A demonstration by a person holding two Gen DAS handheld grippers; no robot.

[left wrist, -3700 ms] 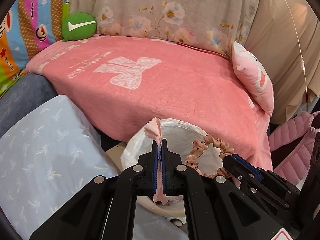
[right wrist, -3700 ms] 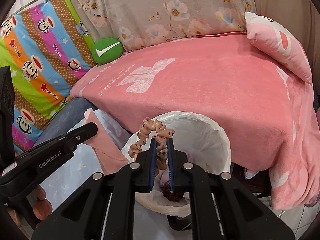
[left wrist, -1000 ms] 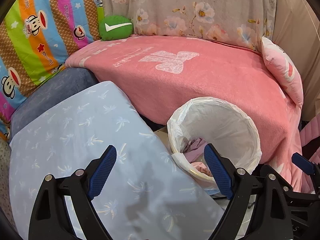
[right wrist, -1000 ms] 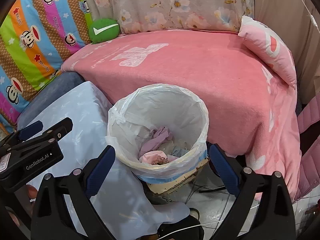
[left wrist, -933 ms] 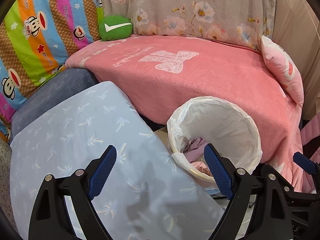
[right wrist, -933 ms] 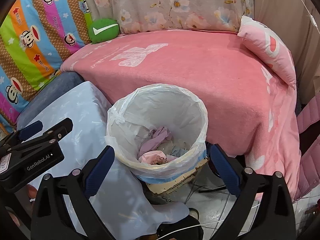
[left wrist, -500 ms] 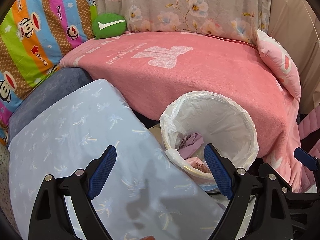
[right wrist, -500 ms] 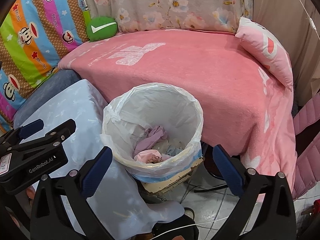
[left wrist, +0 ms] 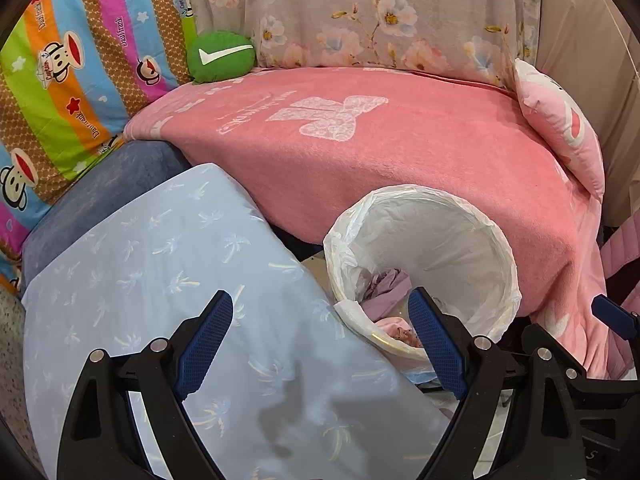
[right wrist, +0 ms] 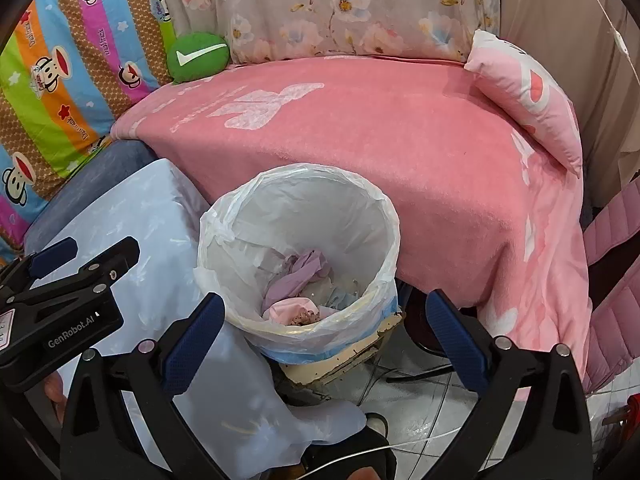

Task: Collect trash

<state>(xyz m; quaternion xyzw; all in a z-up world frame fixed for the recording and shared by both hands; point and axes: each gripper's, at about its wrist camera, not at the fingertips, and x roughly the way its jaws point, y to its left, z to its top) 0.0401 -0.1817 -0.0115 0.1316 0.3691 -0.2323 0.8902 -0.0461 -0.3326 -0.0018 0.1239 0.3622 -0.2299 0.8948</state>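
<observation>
Both claws spread wide and empty. Pink cloth, clamped in the left claw [left wrist: 320, 338] a few seconds earlier, now in the bin [right wrist: 384, 216]. Same for the scrunchie, then pinched in the right claw [right wrist: 326, 326]. Both dropped; cloth [right wrist: 290, 310] seen crumpled at the bottom of the bin, the scrunchie probably the brown speckled bit against it, though too small to be sure. Purple rag [right wrist: 300, 274] beside them, plus pale scraps.

Meaning for the task: this round of collecting likely finished, with nothing held and no loose trash visible on the pink blanket [right wrist: 380, 140] or the blue sheet [left wrist: 160, 280]. Judged near done, unless more litter outside the views.

Position: from the right wrist view, bin straight ahead and just below, its near rim between the two blue pads [right wrist: 194, 330], trash well down inside and apart from them. From the left wrist view, bin [left wrist: 496, 240] off to the right, partly behind the right pad [left wrist: 436, 344]; blue sheet under the rest of the gap. Right claw's tip [left wrist: 614, 316] just visible at the far right edge there.
</observation>
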